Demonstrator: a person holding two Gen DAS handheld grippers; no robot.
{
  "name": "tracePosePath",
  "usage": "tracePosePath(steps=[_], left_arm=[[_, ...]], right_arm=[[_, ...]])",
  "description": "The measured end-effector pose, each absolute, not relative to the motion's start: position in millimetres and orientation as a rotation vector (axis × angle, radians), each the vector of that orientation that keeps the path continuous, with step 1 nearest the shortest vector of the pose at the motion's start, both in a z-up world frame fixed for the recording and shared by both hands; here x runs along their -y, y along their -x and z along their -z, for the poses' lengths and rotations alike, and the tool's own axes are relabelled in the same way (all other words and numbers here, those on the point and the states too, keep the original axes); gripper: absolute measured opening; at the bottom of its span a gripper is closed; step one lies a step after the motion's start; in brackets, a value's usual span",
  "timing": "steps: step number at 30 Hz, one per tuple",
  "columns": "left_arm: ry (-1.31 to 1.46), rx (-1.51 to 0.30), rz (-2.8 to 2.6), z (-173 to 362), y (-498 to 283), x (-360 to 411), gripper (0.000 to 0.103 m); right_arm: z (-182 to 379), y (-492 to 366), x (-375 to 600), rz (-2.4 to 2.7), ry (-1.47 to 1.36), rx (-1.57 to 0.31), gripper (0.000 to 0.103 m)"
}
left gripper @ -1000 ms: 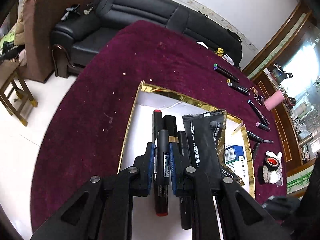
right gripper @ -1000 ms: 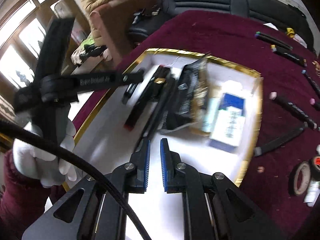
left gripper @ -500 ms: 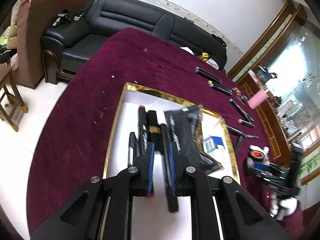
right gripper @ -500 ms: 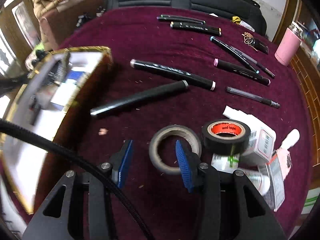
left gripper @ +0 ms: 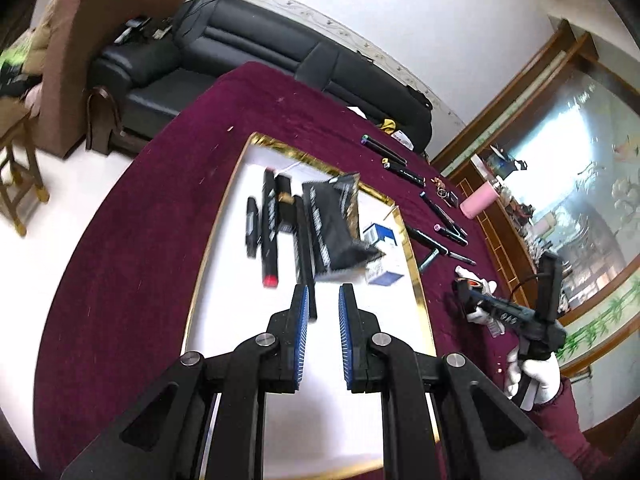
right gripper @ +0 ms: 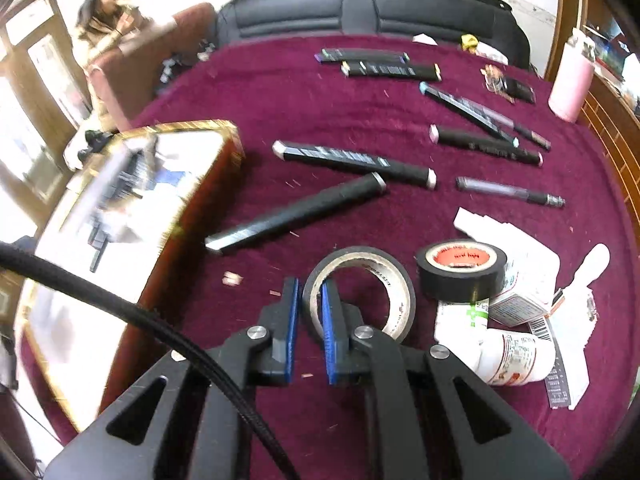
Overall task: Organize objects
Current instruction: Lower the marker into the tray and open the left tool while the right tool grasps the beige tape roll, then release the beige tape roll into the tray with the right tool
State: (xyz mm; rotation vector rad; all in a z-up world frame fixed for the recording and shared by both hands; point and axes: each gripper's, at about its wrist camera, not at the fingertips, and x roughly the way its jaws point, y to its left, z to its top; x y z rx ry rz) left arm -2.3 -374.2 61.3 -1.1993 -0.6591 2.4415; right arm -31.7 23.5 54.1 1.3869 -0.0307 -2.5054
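Right wrist view: my right gripper (right gripper: 308, 308), jaws just closed, pinches the wall of a pale tape roll (right gripper: 360, 292) at lower centre. My left gripper (left gripper: 323, 312) is nearly closed and empty. Markers (left gripper: 270, 224) fill the gold-rimmed tray (left gripper: 416, 276); more markers (right gripper: 352, 162) remain on the cloth.

My right gripper (right gripper: 308, 294): jaws just closed, pinching the near wall of grey tape roll (right gripper: 394, 280); black tape roll (right gripper: 460, 272) to its right.

Left wrist view over tray (left gripper: 404, 216), right wrist view beside it
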Motion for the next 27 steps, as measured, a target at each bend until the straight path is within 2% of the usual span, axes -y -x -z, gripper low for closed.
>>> tracePosePath(steps=[7,14,23,25,27], left_arm=[[1.201,0.727,-2.462,-48,-34,392,0.012],[1.109,0.752,-2.516,-45,-63,404,0.013],[1.106,0.793,-2.485,-34,-62,419,0.014],[1.11,0.801,-2.483,-33,-63,421,0.022],[1.11,0.812,-2.474,-32,-63,421,0.026]], right_arm=[[-95,16,66,2.364,-1.233,-0.06,0.009],[-50,13,172,2.188,-1.307,-0.233,0.009],[-9,49,205,2.199,-1.399,-0.303,0.011],[-11,52,201,2.202,-1.403,-0.259,0.012],[-16,52,192,2.207,-1.402,-0.209,0.013]])
